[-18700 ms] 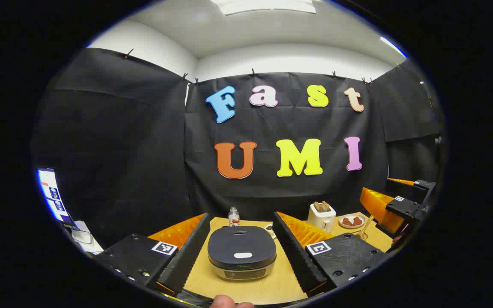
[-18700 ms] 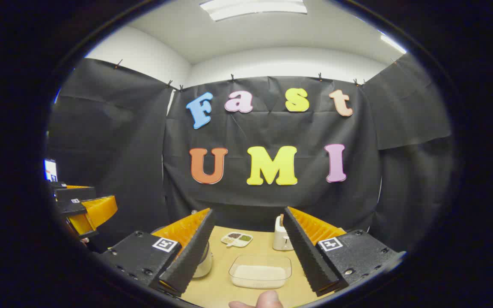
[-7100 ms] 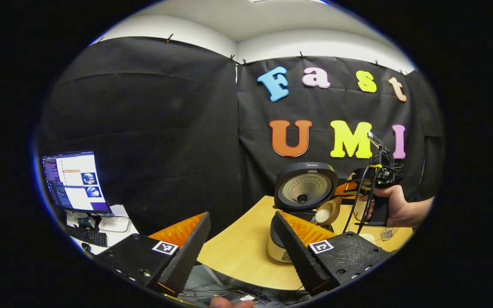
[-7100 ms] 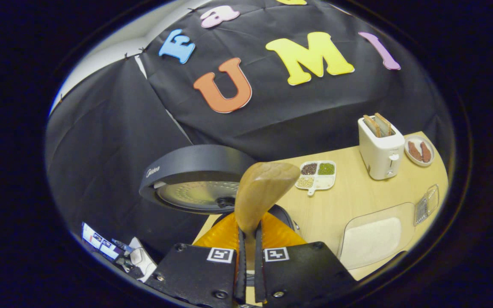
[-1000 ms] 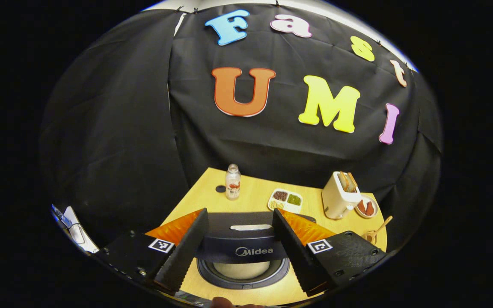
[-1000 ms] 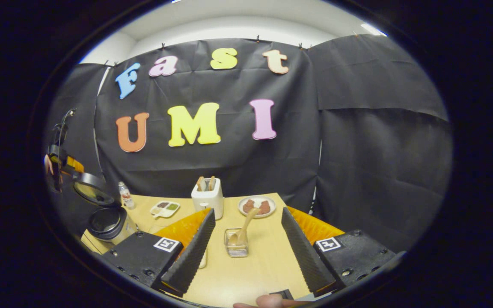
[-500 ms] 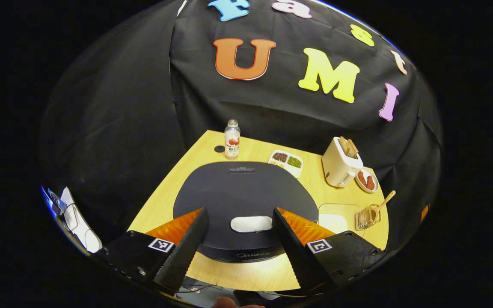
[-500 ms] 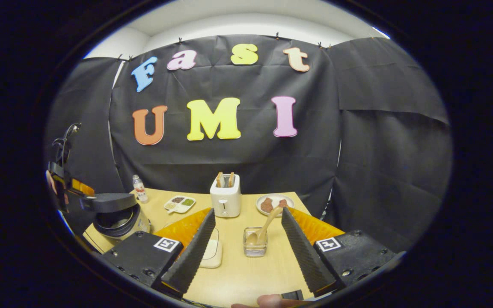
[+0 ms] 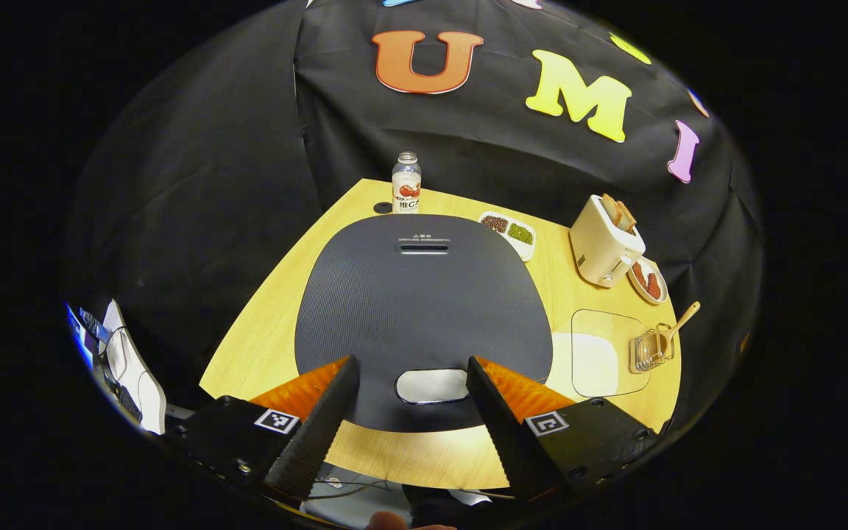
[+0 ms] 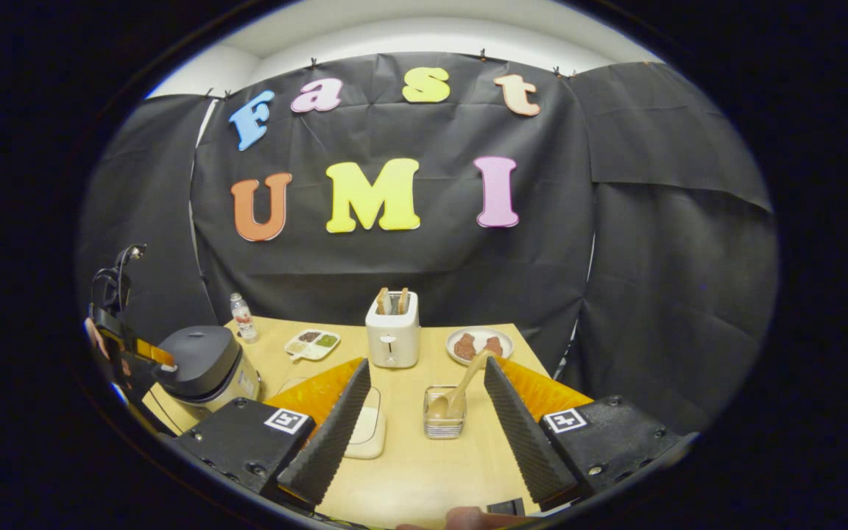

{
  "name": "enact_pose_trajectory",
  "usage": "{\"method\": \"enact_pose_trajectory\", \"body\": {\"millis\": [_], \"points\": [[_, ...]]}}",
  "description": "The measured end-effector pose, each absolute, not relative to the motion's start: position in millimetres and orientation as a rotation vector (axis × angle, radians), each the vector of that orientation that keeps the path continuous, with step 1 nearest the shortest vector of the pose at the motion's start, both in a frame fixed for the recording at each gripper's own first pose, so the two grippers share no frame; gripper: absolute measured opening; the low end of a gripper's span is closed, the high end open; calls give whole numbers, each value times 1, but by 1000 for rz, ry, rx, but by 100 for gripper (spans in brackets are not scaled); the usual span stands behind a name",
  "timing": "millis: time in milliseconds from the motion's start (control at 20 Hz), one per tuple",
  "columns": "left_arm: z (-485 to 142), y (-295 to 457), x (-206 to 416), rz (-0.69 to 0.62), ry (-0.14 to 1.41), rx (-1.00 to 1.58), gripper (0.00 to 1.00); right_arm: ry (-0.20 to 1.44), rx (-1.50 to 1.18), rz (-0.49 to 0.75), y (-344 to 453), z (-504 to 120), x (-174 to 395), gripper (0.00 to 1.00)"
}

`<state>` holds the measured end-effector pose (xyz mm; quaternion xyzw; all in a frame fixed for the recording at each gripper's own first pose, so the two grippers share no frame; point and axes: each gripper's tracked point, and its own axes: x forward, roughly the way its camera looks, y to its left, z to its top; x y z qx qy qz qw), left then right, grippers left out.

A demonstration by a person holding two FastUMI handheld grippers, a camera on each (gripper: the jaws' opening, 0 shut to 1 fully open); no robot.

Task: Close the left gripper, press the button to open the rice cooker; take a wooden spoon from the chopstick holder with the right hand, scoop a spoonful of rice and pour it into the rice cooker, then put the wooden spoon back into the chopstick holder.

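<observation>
Scene: You stand over the rice cooker, its dark lid down flat and its pale oval button facing you at the near edge.
Left gripper: Your jaws are spread wide, one finger either side of the button, holding nothing.
Right gripper: Also spread and empty, hovering above the table just short of the chopstick holder.
Wooden spoon: Standing in the chopstick holder, handle leaning up and to the right.
Rice: A pale layer in the clear tray, beside the holder.
Step in hand: Judged from how things lie, the spoon is home and the lid is seated, so only withdrawal seems left.
How to do it well: Lift your left gripper straight up and off the lid, without touching the button, which could pop it open again.
Right side: Back away level, keeping your fingers off the leaning handle so the holder does not tip.
</observation>
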<state>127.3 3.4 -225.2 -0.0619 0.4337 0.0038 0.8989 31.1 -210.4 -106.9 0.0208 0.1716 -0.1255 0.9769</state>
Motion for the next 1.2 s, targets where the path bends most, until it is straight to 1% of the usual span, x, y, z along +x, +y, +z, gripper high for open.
{"method": "enact_pose_trajectory", "body": {"millis": [300,350,700,750,850,1150,1200], "points": [[-235,3,126,43,918,-87,97,367,82,-228,-219,-118,47,100],[-242,3,120,48,944,-75,98,369,82,-220,-220,-121,52,99],[-244,-1,122,85,933,-69,98,380,112,-91,-217,-131,99,100],[-245,0,121,94,937,-67,100,377,114,-73,-218,-132,104,100],[-244,-1,121,119,923,-78,99,380,115,-35,-219,-138,111,100],[-241,-3,120,184,822,-94,98,400,140,16,-218,-148,118,100],[-241,-3,122,193,804,-98,95,402,137,27,-218,-148,119,100]]}}
